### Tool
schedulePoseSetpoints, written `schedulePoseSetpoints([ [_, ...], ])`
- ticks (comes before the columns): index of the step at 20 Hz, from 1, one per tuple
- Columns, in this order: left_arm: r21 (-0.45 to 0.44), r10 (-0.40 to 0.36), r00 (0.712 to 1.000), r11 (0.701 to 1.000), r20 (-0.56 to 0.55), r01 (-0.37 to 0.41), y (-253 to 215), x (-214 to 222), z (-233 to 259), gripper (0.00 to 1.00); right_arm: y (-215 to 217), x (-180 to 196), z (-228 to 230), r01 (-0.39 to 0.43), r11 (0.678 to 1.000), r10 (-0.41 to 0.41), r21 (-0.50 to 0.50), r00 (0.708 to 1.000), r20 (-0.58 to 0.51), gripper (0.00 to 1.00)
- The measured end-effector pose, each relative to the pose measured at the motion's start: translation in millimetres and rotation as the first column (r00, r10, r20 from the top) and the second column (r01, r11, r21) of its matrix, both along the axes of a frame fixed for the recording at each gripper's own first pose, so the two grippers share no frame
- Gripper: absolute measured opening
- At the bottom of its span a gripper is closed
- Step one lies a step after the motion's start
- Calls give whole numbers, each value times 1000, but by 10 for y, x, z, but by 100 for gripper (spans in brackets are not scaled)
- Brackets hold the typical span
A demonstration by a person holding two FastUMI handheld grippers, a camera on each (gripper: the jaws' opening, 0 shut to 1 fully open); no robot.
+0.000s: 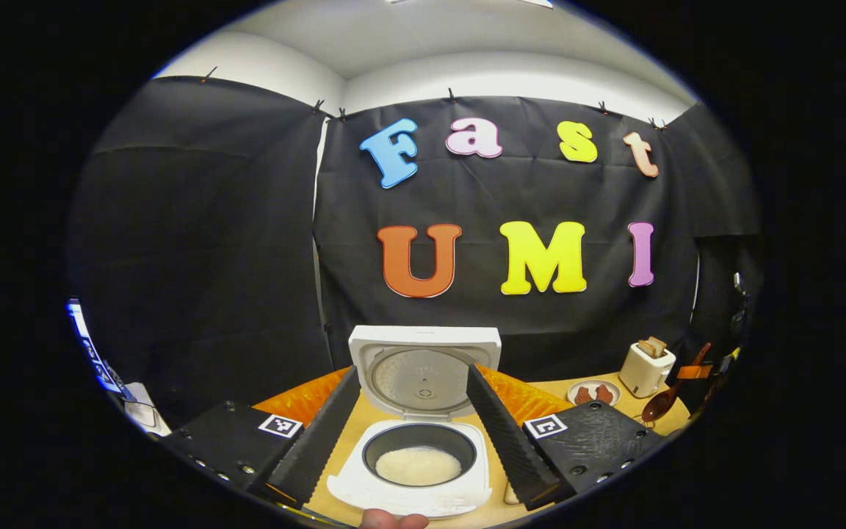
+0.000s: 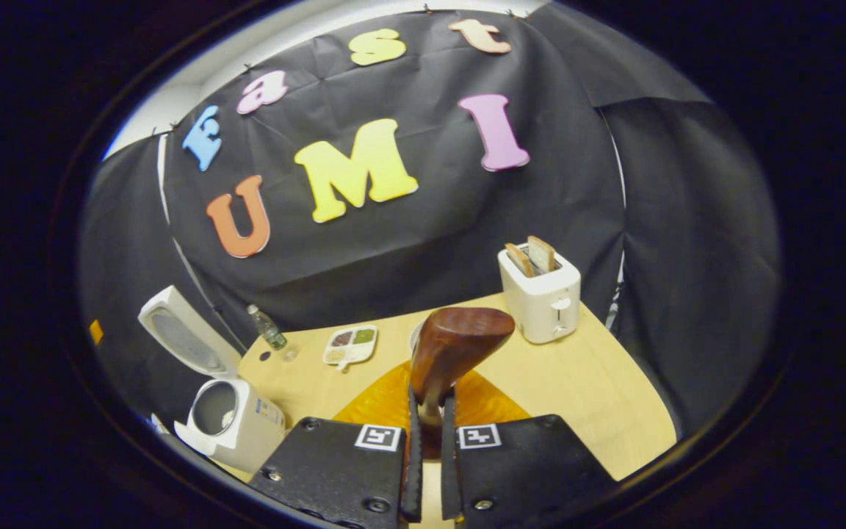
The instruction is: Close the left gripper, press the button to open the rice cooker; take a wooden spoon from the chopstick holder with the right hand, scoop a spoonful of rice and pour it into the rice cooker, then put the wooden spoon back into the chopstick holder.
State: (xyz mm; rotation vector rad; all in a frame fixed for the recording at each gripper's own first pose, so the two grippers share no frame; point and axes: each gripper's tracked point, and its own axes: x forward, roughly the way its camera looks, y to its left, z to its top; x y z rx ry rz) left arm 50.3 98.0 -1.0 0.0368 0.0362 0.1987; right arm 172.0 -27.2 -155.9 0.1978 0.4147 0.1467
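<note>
Gripping the dark brown wooden spoon by its handle, the right claw has both fingers pressed on it; the spoon's long axis runs along the fingers, bowl pointing away from the camera, above the light wooden desk. Left claw is spread wide, holding nothing, its fingers flanking the white rice cooker. Cooker lid stands upright, open; white rice lies in the dark inner pot. Cooker sits near the desk's front edge in the left gripper view. White toaster stands near the far right edge. Square black-and-white markers sit on both claws; no legible writing.
</note>
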Motion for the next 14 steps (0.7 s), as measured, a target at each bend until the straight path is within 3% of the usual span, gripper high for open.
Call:
schedulePoseSetpoints([
  [3, -11, -34, 999, 999, -7, 34, 198, -89, -56, 94, 556, -293, 6, -76, 996, 77, -52, 997, 8, 15],
  [7, -48, -79, 997, 996, -21, 78, 419, -216, -108, 95, 1102, -523, -306, -143, 967, 145, -210, 989, -2, 15],
  [11, -57, -74, 996, 996, -44, 72, 680, -363, -172, 95, 1383, -552, -868, -180, 909, 174, -376, 983, -50, 15],
  [14, -48, -50, 996, 998, -75, 46, 898, -469, -292, 95, 1491, -532, -1200, -212, 823, 210, -527, 976, -65, 15],
])
